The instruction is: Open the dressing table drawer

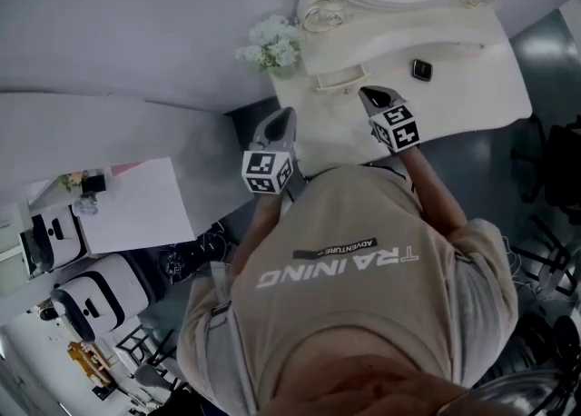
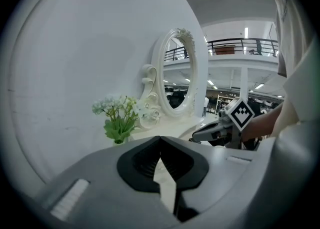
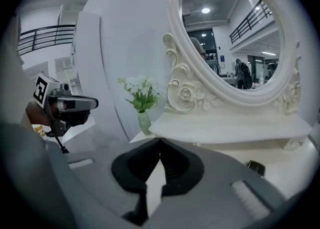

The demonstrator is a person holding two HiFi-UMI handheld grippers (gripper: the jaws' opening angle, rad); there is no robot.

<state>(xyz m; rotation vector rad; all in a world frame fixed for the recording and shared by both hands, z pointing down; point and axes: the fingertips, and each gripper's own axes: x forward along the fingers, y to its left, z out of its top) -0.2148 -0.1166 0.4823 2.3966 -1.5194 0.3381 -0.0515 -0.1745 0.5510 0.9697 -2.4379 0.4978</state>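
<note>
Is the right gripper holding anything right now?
No, the right gripper has its jaws shut together, with nothing between them.

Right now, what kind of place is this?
Probably a large hall with a staged bedroom corner: a white dressing table, its ornate oval mirror, and a railed upper gallery beyond.

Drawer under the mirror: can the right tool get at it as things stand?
Probably yes: the right tool, shut and empty, hangs close beside the drawer, with nothing standing between them.

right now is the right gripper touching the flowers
Apart. The head view shows a wide gap between the right gripper and the flowers; the gripper's jaws are shut on nothing.
</note>
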